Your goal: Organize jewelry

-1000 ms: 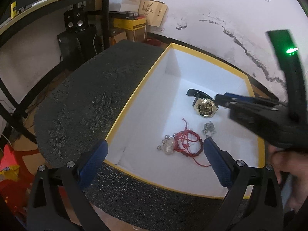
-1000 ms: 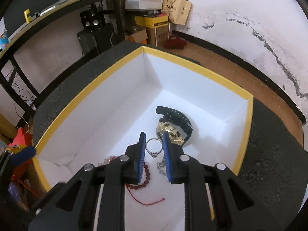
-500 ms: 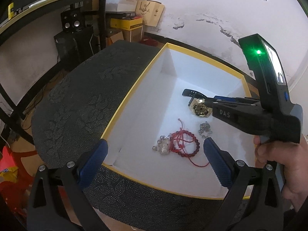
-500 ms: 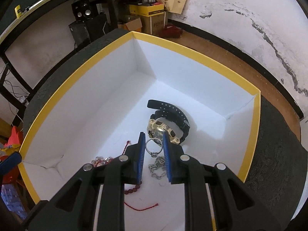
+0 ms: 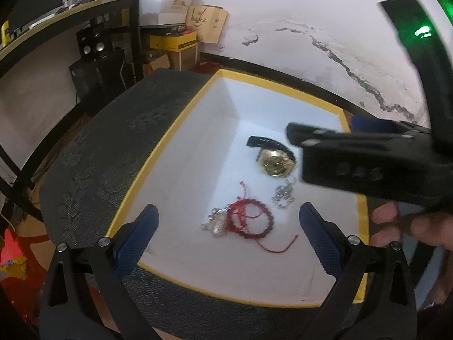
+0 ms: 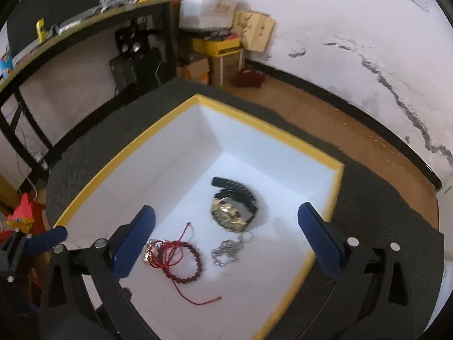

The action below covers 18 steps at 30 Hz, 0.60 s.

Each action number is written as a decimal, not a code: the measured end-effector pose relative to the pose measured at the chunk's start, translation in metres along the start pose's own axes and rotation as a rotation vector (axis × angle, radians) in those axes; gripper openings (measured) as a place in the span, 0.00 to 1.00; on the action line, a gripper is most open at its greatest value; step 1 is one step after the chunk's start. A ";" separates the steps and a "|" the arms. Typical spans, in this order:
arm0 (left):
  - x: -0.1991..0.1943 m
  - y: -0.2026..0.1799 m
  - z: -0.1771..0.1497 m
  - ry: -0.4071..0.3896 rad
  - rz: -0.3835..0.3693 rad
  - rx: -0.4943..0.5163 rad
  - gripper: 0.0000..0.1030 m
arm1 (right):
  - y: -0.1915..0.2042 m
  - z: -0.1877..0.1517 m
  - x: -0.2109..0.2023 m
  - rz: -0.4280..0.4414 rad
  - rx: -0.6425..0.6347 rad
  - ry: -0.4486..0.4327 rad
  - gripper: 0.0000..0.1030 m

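Note:
A white box with a yellow rim (image 5: 181, 130) (image 6: 271, 130) sits on a dark patterned table. Inside lie a gold watch with a black strap (image 5: 273, 164) (image 6: 230, 212), a silver ring on a chain (image 5: 283, 195) (image 6: 229, 250), a red bead bracelet with red cord (image 5: 249, 221) (image 6: 177, 257) and a silver charm (image 5: 215, 225). My left gripper (image 5: 228, 238) is open and empty over the box's near edge. My right gripper (image 6: 225, 240) is open and empty above the box; its body shows in the left wrist view (image 5: 365, 161).
The dark table (image 5: 107, 153) stands near a cracked white wall (image 6: 368, 56). Cardboard boxes (image 6: 223, 53), speakers (image 5: 93, 45) and a black-framed shelf (image 5: 70, 19) are behind it. Red and yellow packaging (image 5: 11, 257) lies on the floor at left.
My right gripper has opened and let go of the ring, which now lies by the chain next to the watch. The right gripper has risen and pulled back. The left gripper stays open.

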<state>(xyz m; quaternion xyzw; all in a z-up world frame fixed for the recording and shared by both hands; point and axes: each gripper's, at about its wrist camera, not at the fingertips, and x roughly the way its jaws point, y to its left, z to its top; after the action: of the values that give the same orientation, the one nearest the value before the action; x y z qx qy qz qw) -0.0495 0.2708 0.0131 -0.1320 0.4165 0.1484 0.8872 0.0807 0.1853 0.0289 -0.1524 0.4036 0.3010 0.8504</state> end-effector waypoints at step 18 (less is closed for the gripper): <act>0.001 -0.182 0.000 -0.057 -0.167 0.219 0.94 | -0.239 -0.166 -0.129 -0.317 0.380 -0.077 0.95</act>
<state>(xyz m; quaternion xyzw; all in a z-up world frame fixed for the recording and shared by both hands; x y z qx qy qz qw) 0.0188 0.1027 0.0325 -0.0642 0.3925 0.0313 0.9170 0.0703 -0.1323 0.0288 -0.0393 0.3912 0.0881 0.9152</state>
